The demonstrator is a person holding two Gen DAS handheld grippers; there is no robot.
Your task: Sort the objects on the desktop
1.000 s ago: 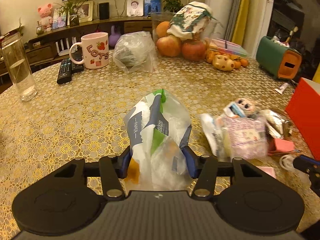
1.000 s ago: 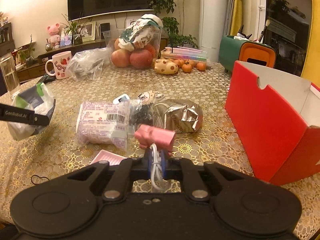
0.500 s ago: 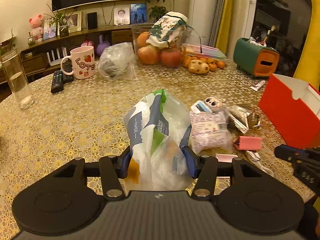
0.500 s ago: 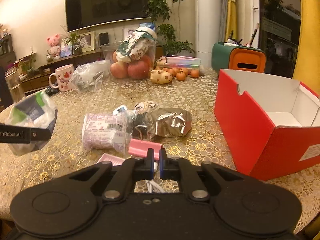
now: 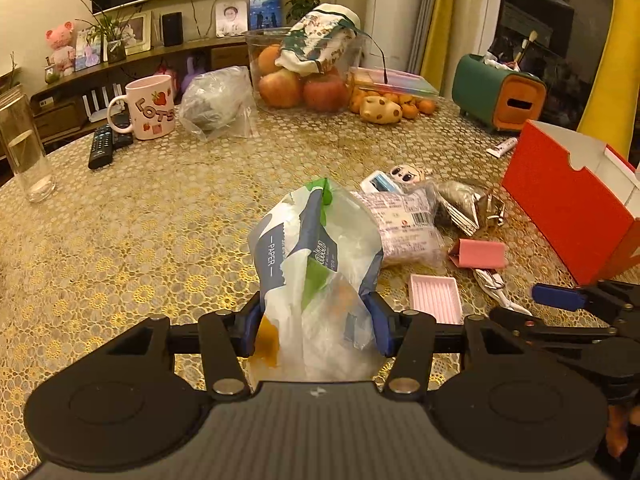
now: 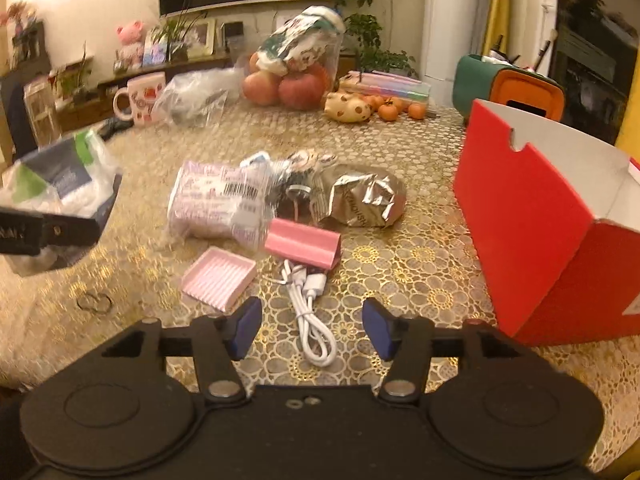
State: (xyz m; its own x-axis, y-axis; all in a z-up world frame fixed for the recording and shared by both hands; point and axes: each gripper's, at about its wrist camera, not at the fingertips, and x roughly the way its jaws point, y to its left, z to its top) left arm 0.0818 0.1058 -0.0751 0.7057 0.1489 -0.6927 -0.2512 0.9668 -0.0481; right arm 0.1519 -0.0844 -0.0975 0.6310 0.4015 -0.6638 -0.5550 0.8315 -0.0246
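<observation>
Red box (image 6: 528, 216) – white cable (image 6: 310, 320) – gold-patterned tablecloth (image 5: 160, 220).

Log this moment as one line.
left gripper: shut on paper pack | right gripper: jaws just opened, white cable on table between them | red box: unfilled

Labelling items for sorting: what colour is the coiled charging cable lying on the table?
White; the coiled charging cable shows best in the right wrist view.

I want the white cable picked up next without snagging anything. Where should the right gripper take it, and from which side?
Grip the white cable at its near looped end, coming straight down from above. It lies flat and coiled between the open fingers of the right gripper, and that end is clear. Its plugs at the far end lie close against the pink clip, so a grip there would probably bump the clip.
</observation>
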